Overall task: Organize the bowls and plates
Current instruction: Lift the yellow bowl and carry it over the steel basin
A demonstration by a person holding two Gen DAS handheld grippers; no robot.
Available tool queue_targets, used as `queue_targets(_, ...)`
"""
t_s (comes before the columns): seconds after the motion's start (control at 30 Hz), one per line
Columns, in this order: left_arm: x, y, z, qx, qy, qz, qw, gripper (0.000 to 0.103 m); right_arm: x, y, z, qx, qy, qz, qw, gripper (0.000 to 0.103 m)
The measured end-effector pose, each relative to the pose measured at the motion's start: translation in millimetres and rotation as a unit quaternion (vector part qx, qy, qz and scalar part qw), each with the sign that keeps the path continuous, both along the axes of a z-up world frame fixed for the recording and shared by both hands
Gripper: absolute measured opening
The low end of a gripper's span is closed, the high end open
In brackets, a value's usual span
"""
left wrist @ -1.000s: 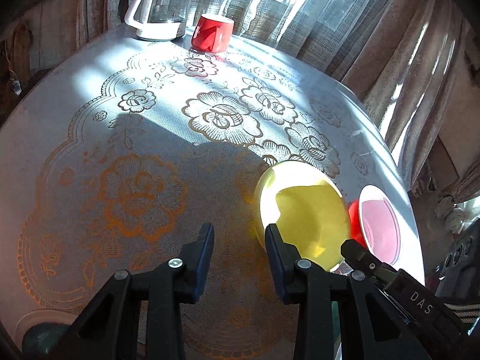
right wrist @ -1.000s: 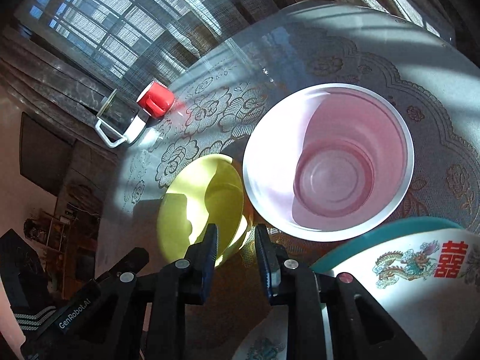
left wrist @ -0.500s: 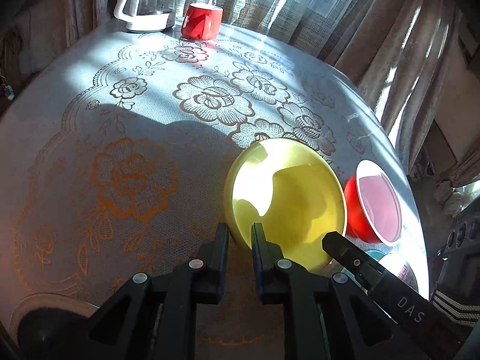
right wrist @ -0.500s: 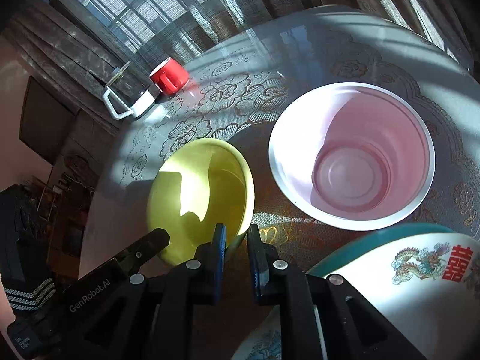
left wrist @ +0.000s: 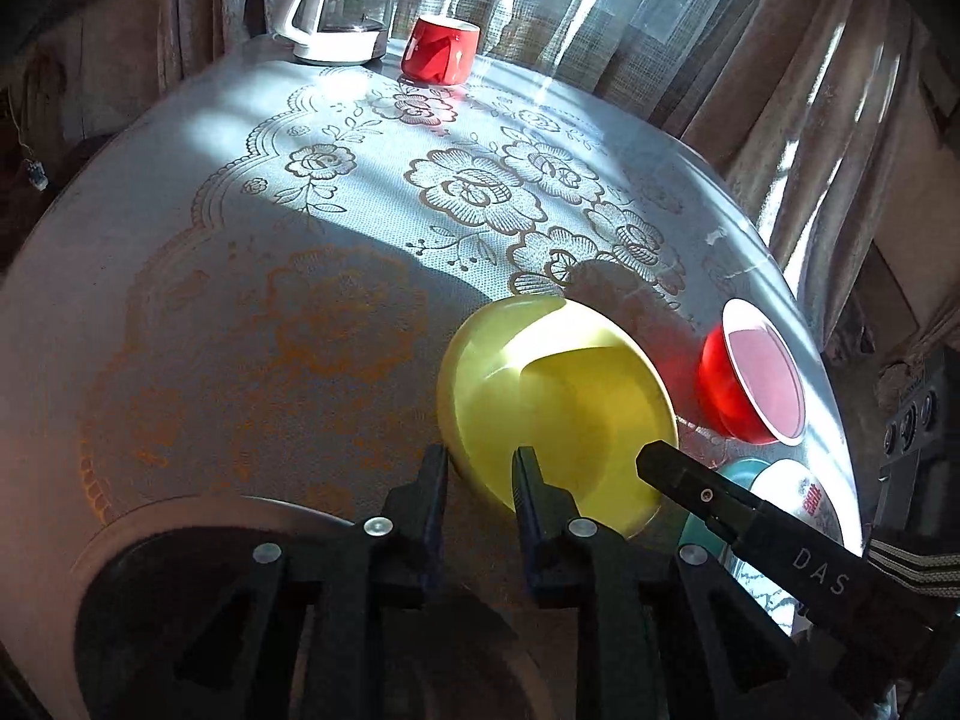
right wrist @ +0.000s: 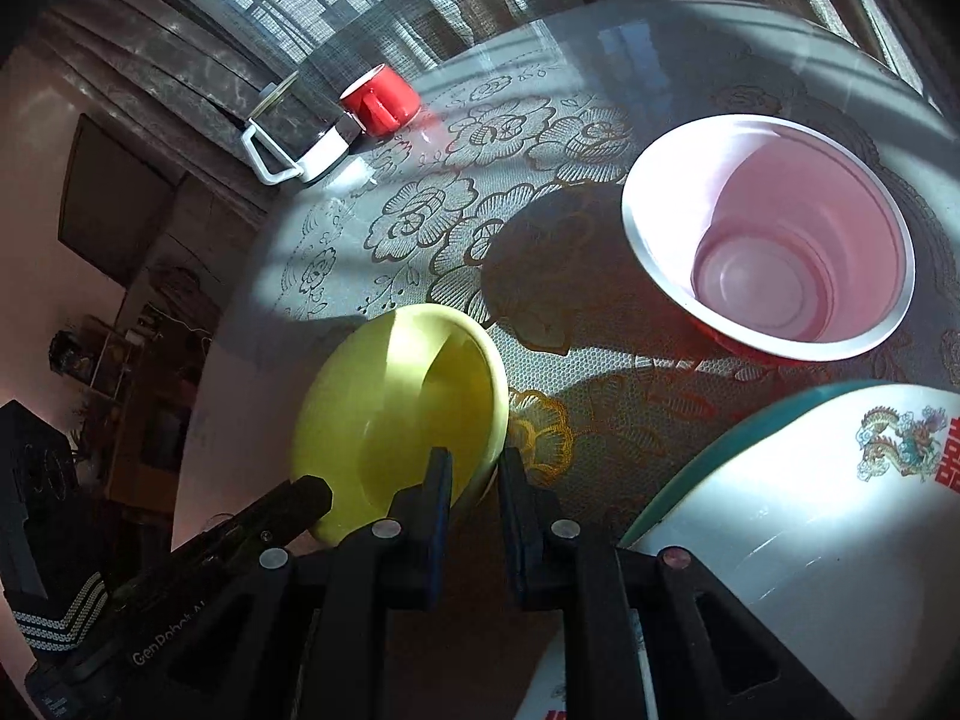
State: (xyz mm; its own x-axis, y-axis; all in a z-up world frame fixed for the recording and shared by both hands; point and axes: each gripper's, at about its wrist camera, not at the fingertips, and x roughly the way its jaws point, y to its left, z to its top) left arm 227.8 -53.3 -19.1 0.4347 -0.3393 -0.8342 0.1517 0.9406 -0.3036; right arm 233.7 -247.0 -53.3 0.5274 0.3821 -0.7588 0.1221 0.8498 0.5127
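Since a second ago: both sets of jaws brought in from wide and clear onto near rim of yellow bowl (left wrist: 558,396), now tipped, just left of red plastic bowl (left wrist: 762,384) and not touching it. Left gripper (left wrist: 481,468) easing open a crack, rim between the jaws, pads apparently on it; right gripper (right wrist: 475,468) almost closed, clamped on the rim nearer the red plastic bowl. Looks like two-handed grab done, so lift and stack next, maybe by dragon-print bowl (right wrist: 840,510) in front of the red plastic bowl.

tabletop (left wrist: 252,312): lace cloth | far edge: glass jug (left wrist: 342,6), red mug (left wrist: 441,51) | right edge: red bowl (left wrist: 750,384) | near edge: teal-rimmed bowl (right wrist: 840,510)
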Motion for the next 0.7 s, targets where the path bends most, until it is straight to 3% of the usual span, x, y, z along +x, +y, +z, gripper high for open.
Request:
queue_targets(0.37, -10.9, -2.1, 5.6, -0.008, -0.035, -0.016, 0.9992, 0.022, -9.7, 3.4, 9.6, -0.024, -0.026, -0.003, 0.999, 0.019)
queue_targets(0.7, -47.3, 5.0, 34.5, -0.012, -0.091, -0.018, 0.9956, 0.022, -31.8, 2.6, 26.2, 0.000, -0.059, -0.005, 0.998, 0.019)
